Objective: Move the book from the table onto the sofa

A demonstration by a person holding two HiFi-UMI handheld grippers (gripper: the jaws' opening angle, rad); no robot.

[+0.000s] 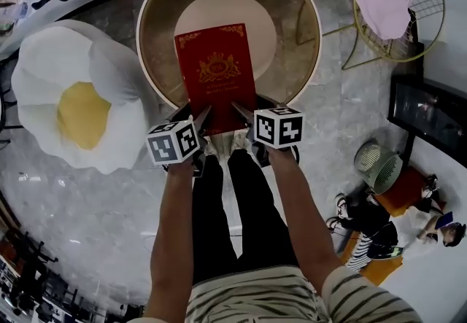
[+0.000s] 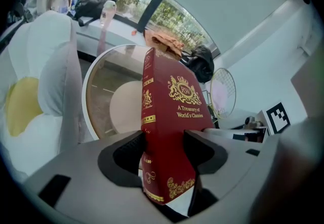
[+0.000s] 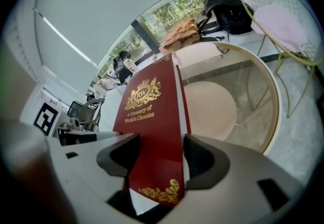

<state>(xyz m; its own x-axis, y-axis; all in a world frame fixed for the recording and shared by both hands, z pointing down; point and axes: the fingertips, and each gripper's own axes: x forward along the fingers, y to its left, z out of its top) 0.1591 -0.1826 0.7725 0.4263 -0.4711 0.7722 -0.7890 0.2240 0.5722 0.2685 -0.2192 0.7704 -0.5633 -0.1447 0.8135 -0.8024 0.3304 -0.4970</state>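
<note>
- Both tongs are clamped on the near edge of the red book [image 1: 216, 74]. The left tongs [image 1: 202, 119] pinch the spine-side corner and the right tongs [image 1: 242, 111] pinch the page-side one.
- The book hangs over the round glass counter [image 1: 143, 8]. It looks clear of the top, but that's hard to be sure of from above.
- The fried-egg sofa [image 1: 80, 106] sits off to the left, well apart.
- Tip: squeeze evenly and move both hands as one so the far end doesn't sag or twist. Clear the rim before swinging left.
</note>
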